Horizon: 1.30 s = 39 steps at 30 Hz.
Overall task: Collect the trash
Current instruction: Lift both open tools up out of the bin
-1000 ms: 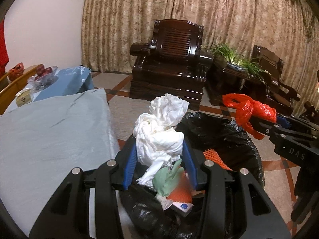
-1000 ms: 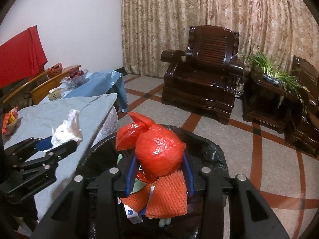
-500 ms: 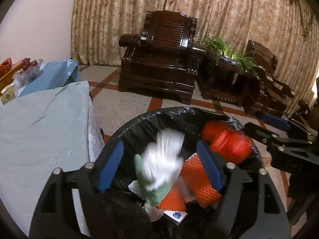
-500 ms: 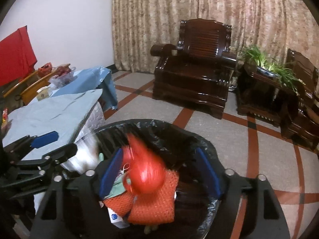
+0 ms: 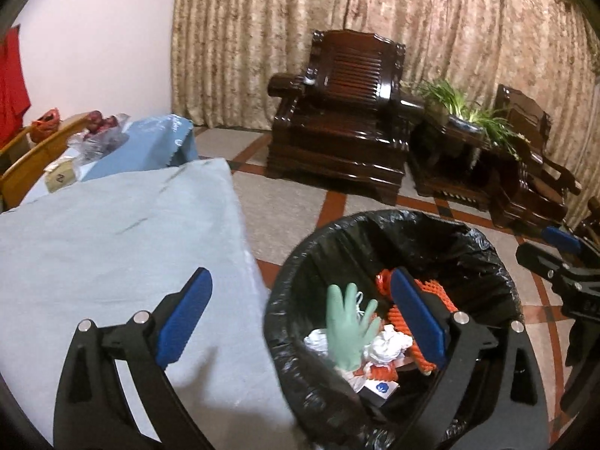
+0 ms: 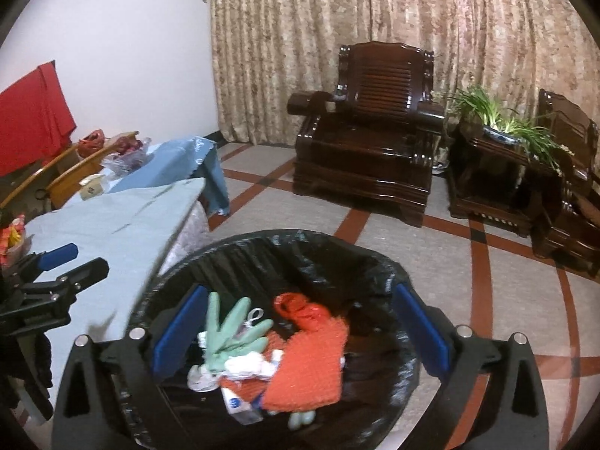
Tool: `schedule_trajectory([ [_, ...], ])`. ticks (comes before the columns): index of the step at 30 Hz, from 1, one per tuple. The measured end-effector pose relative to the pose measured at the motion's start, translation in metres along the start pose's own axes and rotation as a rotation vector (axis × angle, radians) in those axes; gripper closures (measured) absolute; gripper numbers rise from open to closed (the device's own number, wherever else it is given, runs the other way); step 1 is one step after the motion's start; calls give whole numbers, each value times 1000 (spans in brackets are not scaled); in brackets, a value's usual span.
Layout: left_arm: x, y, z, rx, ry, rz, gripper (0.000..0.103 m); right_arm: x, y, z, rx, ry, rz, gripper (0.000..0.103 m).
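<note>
Trash point(image 6: 300, 356) lies heaped inside the black-lined bin point(image 6: 337, 247) beside the table's edge as my left gripper point(image 5: 300, 322) and right gripper point(image 6: 300, 333) spread wide, empty, drop apparently done; next, I seek leftovers.

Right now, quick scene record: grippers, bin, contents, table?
left hand-held gripper: jaws opening, nothing between the pads, one finger over the table, the other over the bin
right hand-held gripper: jaws opening, empty, above the bin
bin: black liner, on the floor beside the table
contents: green glove, red bag, orange net, white wads
table: light blue cloth, bare near the bin
</note>
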State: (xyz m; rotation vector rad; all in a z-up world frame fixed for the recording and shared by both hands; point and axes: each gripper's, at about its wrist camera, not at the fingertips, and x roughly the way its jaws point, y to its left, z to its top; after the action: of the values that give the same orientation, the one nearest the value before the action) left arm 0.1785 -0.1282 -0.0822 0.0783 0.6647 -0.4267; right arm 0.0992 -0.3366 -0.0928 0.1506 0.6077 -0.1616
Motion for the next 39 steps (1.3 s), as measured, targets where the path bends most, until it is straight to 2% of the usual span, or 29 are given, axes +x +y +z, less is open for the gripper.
schedule_trajectory([
  [7,-41,6,4,-16,-39,43,8,-24,26,2,-20,-13,51,6],
  [23,-125,23,-12,-63,-115,129,5,-78,75,10,-103,-90,119,6],
  [39,-162,27,-26,-91,-159,161,5,-102,100,3,-151,-120,170,6],
])
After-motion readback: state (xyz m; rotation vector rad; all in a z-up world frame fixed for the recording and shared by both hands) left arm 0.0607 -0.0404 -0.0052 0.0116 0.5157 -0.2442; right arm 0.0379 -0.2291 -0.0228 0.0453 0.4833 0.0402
